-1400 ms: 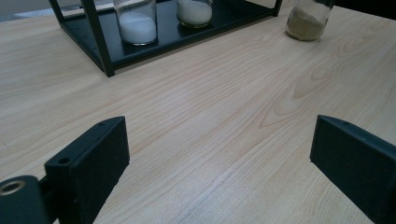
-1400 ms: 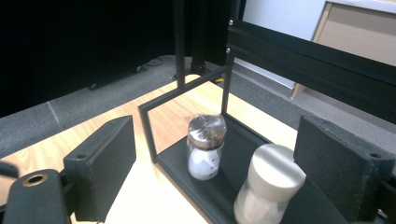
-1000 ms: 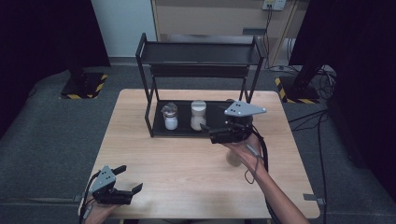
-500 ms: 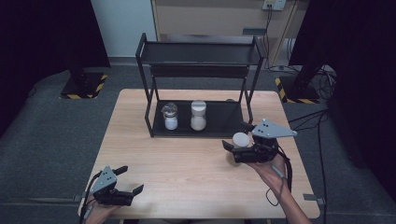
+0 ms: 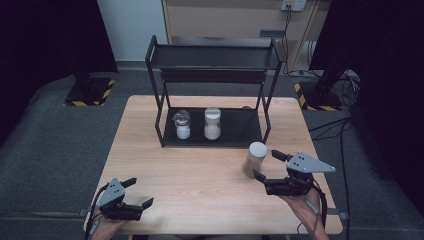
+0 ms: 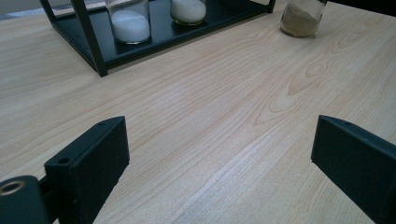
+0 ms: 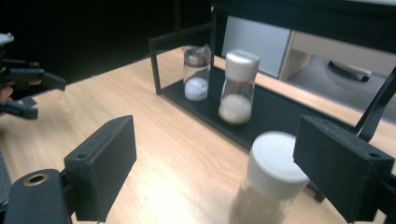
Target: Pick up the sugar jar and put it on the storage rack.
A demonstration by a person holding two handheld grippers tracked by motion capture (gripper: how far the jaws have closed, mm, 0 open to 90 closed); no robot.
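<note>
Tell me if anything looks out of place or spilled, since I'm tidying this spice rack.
One jar with a white lid and tan powder stands upright on the table, outside the black rack, while the other two jars sit on its bottom shelf. The right hand-held gripper is open beside it. Nothing spilled.

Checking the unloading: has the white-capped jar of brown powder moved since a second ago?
Yes. The jar was carried off the rack's bottom shelf, out toward the table's near right side, beside the right gripper.
</note>
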